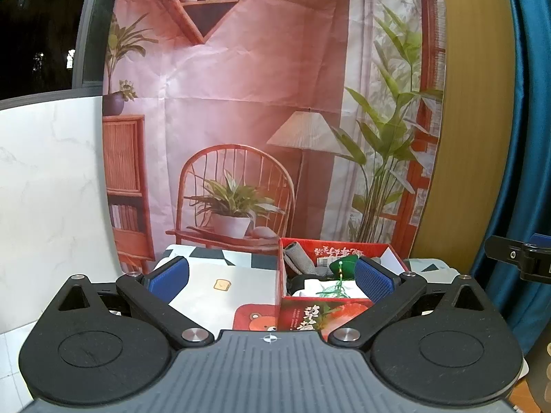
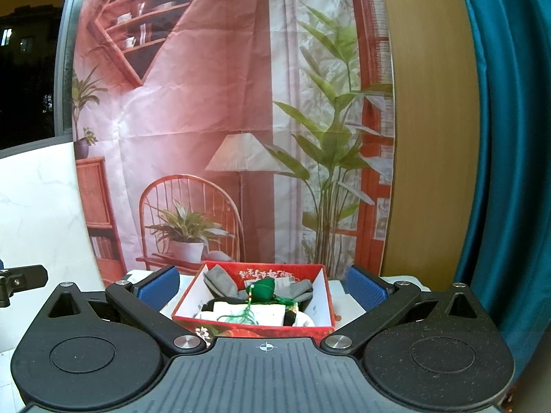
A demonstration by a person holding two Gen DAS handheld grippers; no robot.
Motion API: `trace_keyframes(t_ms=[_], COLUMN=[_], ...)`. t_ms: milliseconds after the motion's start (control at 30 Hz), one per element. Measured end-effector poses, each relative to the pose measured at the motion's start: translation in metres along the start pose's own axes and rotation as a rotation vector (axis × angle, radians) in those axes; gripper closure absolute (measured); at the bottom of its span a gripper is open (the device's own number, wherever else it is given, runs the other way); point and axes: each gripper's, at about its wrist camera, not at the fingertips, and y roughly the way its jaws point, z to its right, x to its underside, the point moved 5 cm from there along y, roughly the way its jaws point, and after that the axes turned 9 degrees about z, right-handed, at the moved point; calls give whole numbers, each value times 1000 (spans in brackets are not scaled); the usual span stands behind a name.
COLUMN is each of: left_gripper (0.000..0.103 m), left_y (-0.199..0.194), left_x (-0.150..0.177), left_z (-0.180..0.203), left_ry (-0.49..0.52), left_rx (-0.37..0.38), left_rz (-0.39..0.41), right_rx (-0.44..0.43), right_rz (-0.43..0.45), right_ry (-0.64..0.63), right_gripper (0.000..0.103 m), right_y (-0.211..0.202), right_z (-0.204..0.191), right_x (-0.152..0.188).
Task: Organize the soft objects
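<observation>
Red box is sitting ahead, holding a grey sock and green pouch; both the left gripper and right gripper are hanging wide open, empty.

black hand-held gripper, blue ribbed pads.

Printed backdrop of a pink room with chair, lamp and plants; wooden panel beside it; teal curtain at right; white marble-look board at left; dark window behind
</observation>
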Motion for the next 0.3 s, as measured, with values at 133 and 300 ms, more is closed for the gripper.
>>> trace_keyframes(t_ms=[133, 300], left_gripper=[0, 0], left_y=[0, 0], left_x=[0, 0], left_z=[-1, -2], left_ry=[-3, -4], left_rx=[2, 3], left_rz=[3, 1], right_rx=[0, -1], right_rz=[-1, -5], right_ry=[-1, -4], right_gripper=[0, 0], right_y=[1, 2], right_z=[0, 2], right_x=[0, 2])
